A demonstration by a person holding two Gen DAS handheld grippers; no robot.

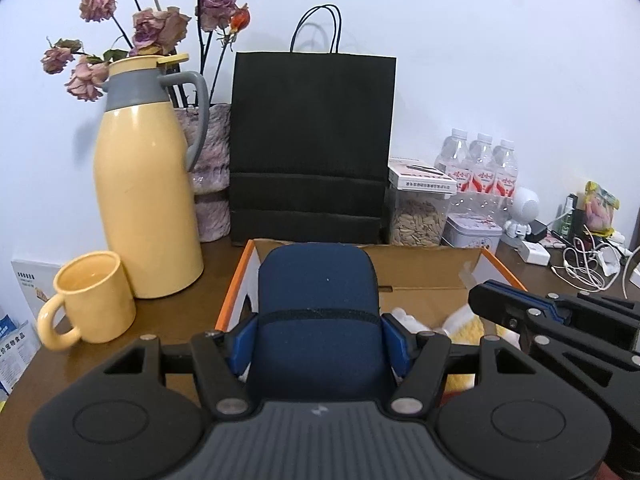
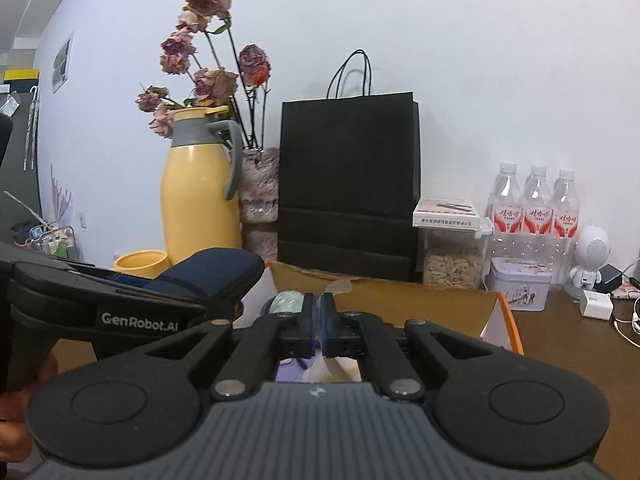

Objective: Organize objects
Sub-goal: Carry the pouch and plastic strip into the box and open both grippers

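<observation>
**Navy pouch held over the open box**

The left gripper (image 1: 318, 344) clamps a navy soft pouch (image 1: 318, 280) between its blue pads, jaws spread to the pouch's width. The pouch's long axis runs forward along the fingers, rounded end pointing toward the black paper bag (image 1: 312, 140), above the cardboard box (image 1: 424, 268). The right gripper (image 2: 319, 326) hangs over the same box, jaws nearly together, pinching a thin translucent wrapper (image 2: 320, 368). A yellow mug (image 1: 90, 300) and yellow thermos (image 1: 146, 184) stand left of the box

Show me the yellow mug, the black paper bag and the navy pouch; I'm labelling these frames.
yellow mug (image 1: 96, 300), left wrist view, on its outer wall.
black paper bag (image 1: 312, 120), left wrist view, on its front face.
navy pouch (image 1: 318, 280), left wrist view, on its upper front.
</observation>
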